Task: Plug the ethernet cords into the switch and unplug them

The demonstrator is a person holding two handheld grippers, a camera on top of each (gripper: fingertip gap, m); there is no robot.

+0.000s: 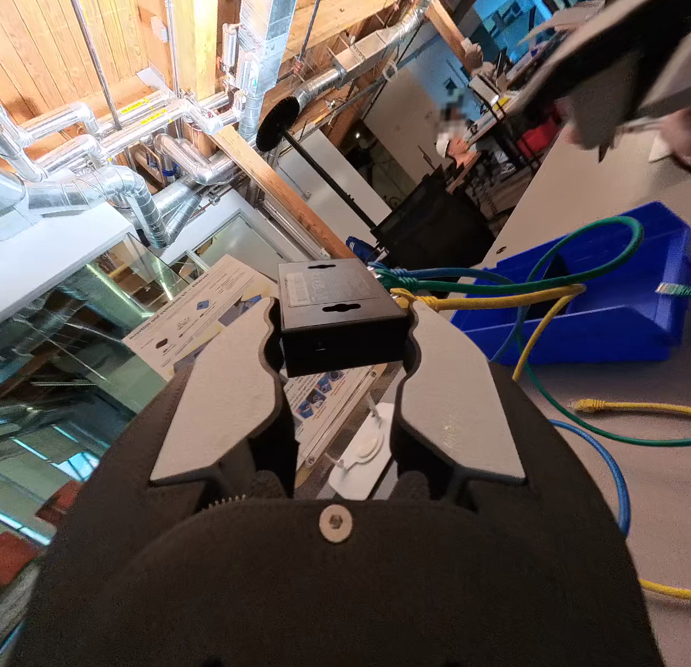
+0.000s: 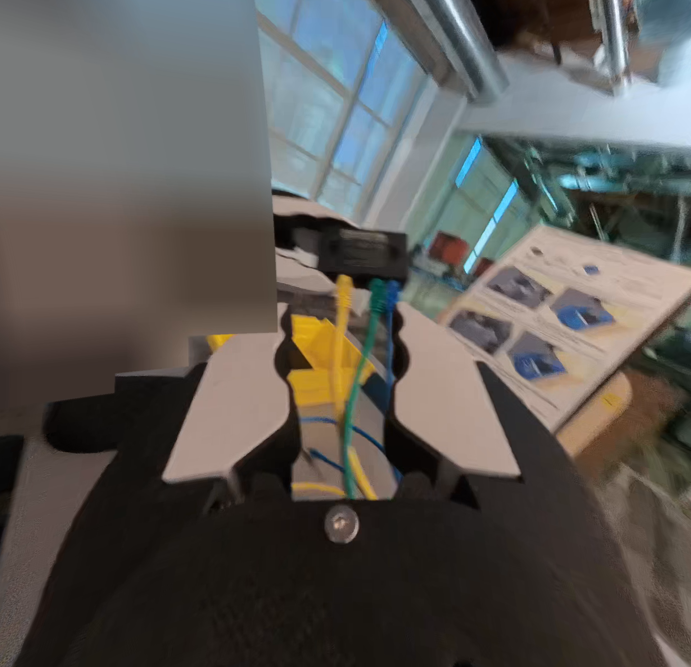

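Observation:
My left gripper [image 1: 342,307] is shut on the black switch [image 1: 336,294] and holds it off the grey table [image 1: 654,499]. A blue cord [image 1: 448,272], a green cord [image 1: 467,284] and a yellow cord [image 1: 486,301] are plugged into its right side. In the right wrist view the switch [image 2: 362,256] is ahead, with the yellow plug [image 2: 344,290], green plug [image 2: 377,294] and blue plug [image 2: 392,294] in its ports. My right gripper [image 2: 342,320] is open just below the plugs; the cords run loose between its fingers. It shows blurred at the top right of the left wrist view [image 1: 617,69].
A blue bin [image 1: 598,335] stands right of the switch, with the green cord's free plug [image 1: 673,289] over it. A loose yellow plug [image 1: 590,405] lies on the table. A yellow bin [image 2: 325,357] sits under the cords. An instruction sheet [image 2: 561,312] stands at the right.

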